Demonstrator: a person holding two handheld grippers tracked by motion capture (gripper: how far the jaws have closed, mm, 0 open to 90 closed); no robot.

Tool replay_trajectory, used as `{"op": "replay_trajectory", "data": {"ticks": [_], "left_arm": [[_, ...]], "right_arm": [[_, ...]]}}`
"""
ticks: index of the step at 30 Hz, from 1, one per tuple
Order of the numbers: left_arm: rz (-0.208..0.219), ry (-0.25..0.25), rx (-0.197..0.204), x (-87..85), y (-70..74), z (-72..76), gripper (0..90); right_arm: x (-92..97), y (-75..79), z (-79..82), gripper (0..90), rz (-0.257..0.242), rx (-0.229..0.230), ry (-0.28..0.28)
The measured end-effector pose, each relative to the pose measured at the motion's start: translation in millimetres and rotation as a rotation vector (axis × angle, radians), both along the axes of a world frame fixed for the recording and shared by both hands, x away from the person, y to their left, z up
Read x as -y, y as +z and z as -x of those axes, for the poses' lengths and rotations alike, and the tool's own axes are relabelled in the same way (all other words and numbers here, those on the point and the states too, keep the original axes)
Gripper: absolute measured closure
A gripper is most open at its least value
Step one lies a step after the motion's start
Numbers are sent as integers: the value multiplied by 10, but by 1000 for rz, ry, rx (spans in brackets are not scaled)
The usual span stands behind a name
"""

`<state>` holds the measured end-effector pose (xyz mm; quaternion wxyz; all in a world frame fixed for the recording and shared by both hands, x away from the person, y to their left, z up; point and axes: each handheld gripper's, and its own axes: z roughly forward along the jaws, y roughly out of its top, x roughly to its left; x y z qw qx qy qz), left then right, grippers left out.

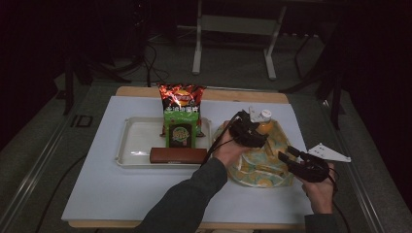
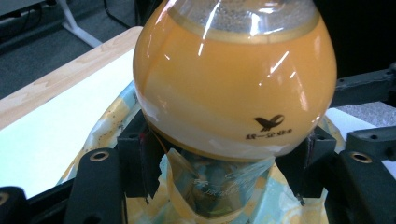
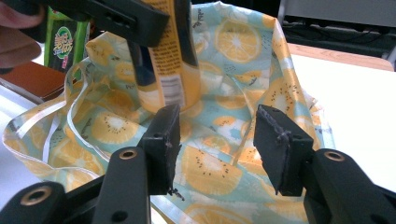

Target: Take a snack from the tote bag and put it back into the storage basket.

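Two tools | left tool (image 2: 219, 186) clamps bottle (image 2: 233, 79) above bag (image 3: 210, 168) | right tool (image 3: 212, 144) released beside bag

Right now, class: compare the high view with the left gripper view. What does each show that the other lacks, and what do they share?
High view alone: the white tray with a chip bag, a green packet and a brown bar, plus the right gripper, jaws open. Left gripper view alone: the bird logo on the bottle. Shared: the orange bottle clamped in the left gripper over the fruit-print bag.
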<state>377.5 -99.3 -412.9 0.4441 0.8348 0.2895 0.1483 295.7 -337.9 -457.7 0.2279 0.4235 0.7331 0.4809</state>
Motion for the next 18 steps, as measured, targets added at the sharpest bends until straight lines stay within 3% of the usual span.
{"op": "replay_trajectory", "data": {"ticks": [13,18], "left_arm": [[9,-29,10,-38,171,108,375],[21,-36,-5,-62,228,134,375]], "right_arm": [[-3,-17,-6,506,6,-2,2],[7,-15,-4,506,5,-2,2]]}}
